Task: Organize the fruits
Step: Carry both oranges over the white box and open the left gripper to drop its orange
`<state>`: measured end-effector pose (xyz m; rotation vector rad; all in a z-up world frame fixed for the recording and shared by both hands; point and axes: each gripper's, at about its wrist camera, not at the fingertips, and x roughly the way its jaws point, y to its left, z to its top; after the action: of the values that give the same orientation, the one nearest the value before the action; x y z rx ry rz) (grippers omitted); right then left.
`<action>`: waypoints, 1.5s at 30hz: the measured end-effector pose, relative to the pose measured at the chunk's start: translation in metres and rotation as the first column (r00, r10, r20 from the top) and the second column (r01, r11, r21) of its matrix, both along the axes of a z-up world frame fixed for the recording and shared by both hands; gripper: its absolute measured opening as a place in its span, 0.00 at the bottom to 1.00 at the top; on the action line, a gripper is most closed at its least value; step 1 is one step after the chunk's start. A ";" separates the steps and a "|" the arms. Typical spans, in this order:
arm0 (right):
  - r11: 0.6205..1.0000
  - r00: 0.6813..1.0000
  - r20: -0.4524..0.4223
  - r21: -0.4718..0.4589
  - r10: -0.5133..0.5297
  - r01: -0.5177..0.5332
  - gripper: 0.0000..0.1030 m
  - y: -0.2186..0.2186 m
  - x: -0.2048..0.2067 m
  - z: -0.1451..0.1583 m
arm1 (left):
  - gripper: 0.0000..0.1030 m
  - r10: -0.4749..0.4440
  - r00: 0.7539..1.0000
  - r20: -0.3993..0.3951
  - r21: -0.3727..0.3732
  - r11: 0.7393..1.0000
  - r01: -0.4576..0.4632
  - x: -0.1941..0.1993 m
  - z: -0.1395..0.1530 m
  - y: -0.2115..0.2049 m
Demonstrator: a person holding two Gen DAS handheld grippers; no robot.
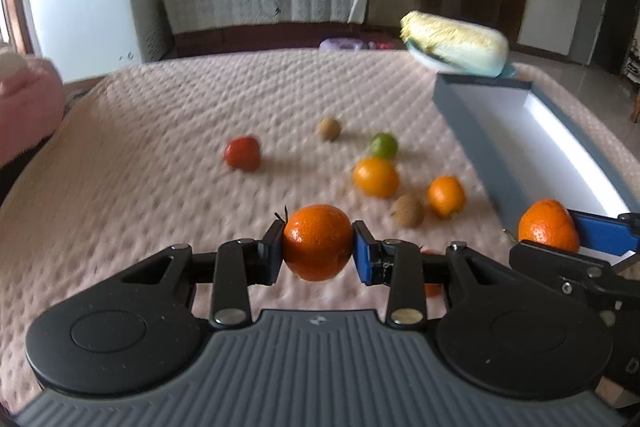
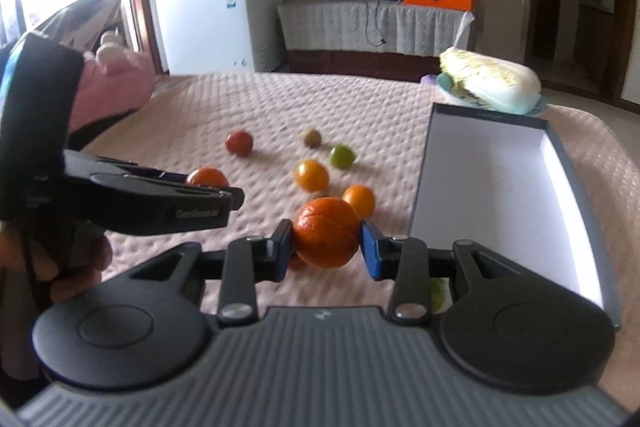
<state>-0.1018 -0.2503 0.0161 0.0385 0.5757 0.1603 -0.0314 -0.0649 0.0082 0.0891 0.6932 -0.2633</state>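
**Two oranges lifted above the quilted table, one in each gripper**

At the far left of the left wrist view, a pink soft bundle (image 1: 24, 107) is lying at the edge of the pink quilted cover (image 1: 140, 187). Further in, a red fruit (image 1: 242, 153) is sitting alone on the cover, with a small brown fruit (image 1: 329, 129) behind and to its right.

In the middle, the left gripper (image 1: 318, 253) is clamping an orange with a stem (image 1: 318, 242) between its blue pads, narrow and pressed on both sides, the fruit hanging clear of the cover. Beyond it, a green fruit (image 1: 383, 145), a yellow-orange fruit (image 1: 376, 177), a second brown fruit (image 1: 407, 211) and a small orange fruit (image 1: 446, 197) are lying close together; the motion blur is making it hard to tell whether any of them are touching.

To the right, the right gripper (image 2: 326, 245) is gripping a second orange (image 2: 326, 231) in the same way, its pads pressing on both sides. From the left wrist view this fruit is showing just beside the near corner of the grey box (image 1: 468, 119), whose white inside is standing open. Behind the box's far end, a Chinese cabbage (image 1: 454, 41) is resting on a pale blue plate (image 1: 424, 61).
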 end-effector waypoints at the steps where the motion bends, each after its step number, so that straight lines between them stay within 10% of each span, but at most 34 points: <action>1: 1.000 1.000 0.006 0.003 -0.007 0.007 0.38 -0.004 -0.001 0.002 | 0.40 -0.007 1.000 0.012 0.001 1.000 0.007 -0.001 0.003 -0.003; 14: 0.989 0.997 0.034 -0.125 -0.074 0.078 0.38 -0.072 -0.008 0.021 | 0.40 -0.099 0.994 0.053 -0.014 0.995 0.099 -0.004 0.020 -0.060; 19: 0.985 0.984 -0.027 -0.014 -0.174 0.173 0.38 -0.100 -0.008 0.008 | 0.40 -0.155 0.986 0.066 -0.008 0.988 0.156 -0.006 0.020 -0.090; 42: 0.971 0.958 -0.160 -0.025 -0.237 0.237 0.38 -0.125 0.001 -0.019 | 0.41 -0.293 0.956 -0.011 -0.029 0.956 0.293 0.019 -0.016 -0.212; 45: 0.969 0.955 -0.167 -0.010 -0.244 0.246 0.38 -0.128 0.003 -0.021 | 0.56 -0.286 0.958 0.006 -0.020 0.958 0.286 0.017 -0.016 -0.214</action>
<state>-0.0986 -0.3780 -0.0048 0.1349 0.7326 -0.0822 -0.0139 -0.2789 -0.0078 0.1702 0.6741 -0.5483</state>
